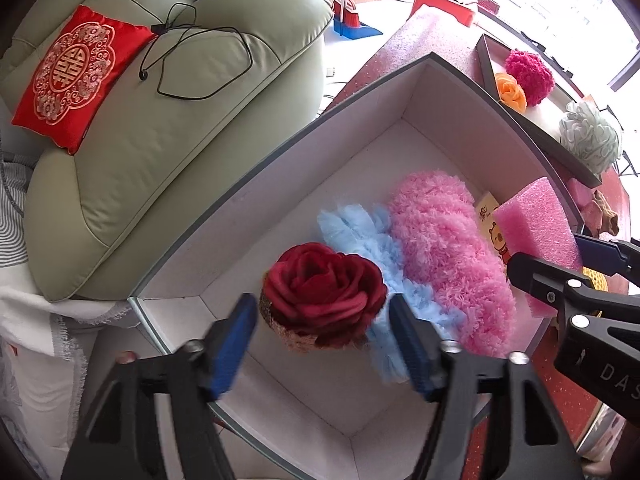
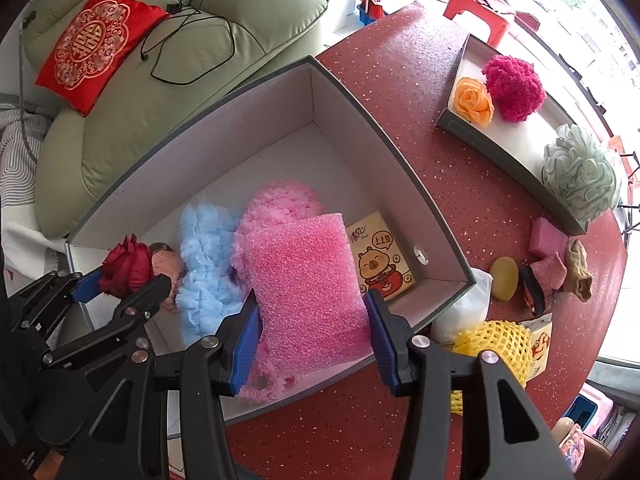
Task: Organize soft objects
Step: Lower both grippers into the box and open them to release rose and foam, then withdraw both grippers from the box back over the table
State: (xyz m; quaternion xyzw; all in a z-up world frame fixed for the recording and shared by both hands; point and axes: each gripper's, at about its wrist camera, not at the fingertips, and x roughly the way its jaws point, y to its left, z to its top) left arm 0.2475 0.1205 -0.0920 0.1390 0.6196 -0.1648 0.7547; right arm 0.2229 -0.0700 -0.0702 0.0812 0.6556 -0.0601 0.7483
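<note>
Each hand-held gripper was a matte black plastic frame with triangular cut-outs, silver round-headed bolts at the pivots and ribbed blue pads on its fingers: the left hand-held gripper (image 1: 322, 343) and the right hand-held gripper (image 2: 312, 340). Pale letters "DAS" marked the right one's side.

Pale green sofa (image 2: 168, 128) bearing red embroidered cushion (image 2: 94, 42) and black cable (image 2: 192, 46); red plastic chair (image 2: 476, 4); red broom (image 1: 348, 10).

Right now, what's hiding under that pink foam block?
Under the pink foam block, held by the right gripper, lies the fluffy pink duster in the box. The duster's middle is covered.
</note>
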